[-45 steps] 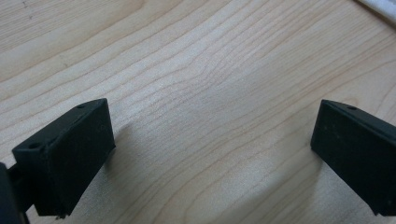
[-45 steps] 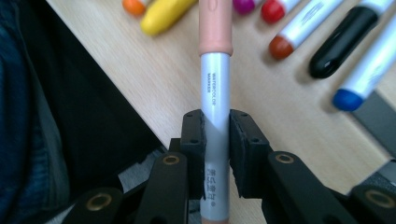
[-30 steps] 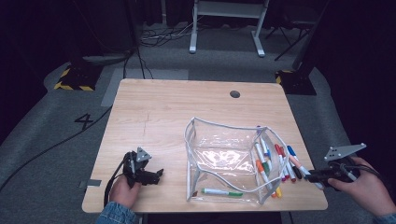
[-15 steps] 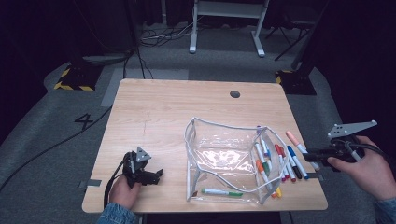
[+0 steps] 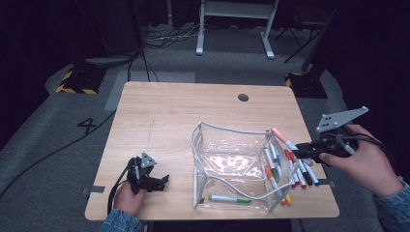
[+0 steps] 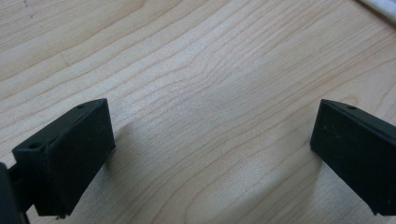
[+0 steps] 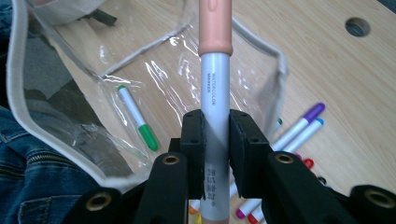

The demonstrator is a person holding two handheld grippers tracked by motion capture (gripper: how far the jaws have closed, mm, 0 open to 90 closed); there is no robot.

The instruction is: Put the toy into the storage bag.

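Peach-capped grey watercolor marker [image 7: 215, 70] sits pinched between the 2 black pads of the right gripper [image 7: 215, 140], gripped near its lower half so most of the barrel and the cap stick out ahead. In the high view the right gripper [image 5: 302, 150] holds this marker [image 5: 283, 137] in the air, pointing toward the clear plastic pouch with white piping [image 5: 232, 166], above the loose pile of coloured markers [image 5: 290, 169] at the table's right side.

Risks, as I judge them:
1. The grip is far from the cap end, so the long free length could swing or slide if it bumps the pouch's floppy rim, and the marker might twist out of the pads.
2. The pouch stands open but soft; a push from the tip could fold its wall or shove it across the wooden table [image 5: 193, 111], since nothing steadies it.
3. 1 green-capped marker [image 5: 229, 198] already lies inside; a drop from height could bounce out.

Left gripper [image 5: 154, 181] rests on the table well apart from the pouch, jaws spread wide with bare wood between them [image 6: 210, 140], so it gives no support.
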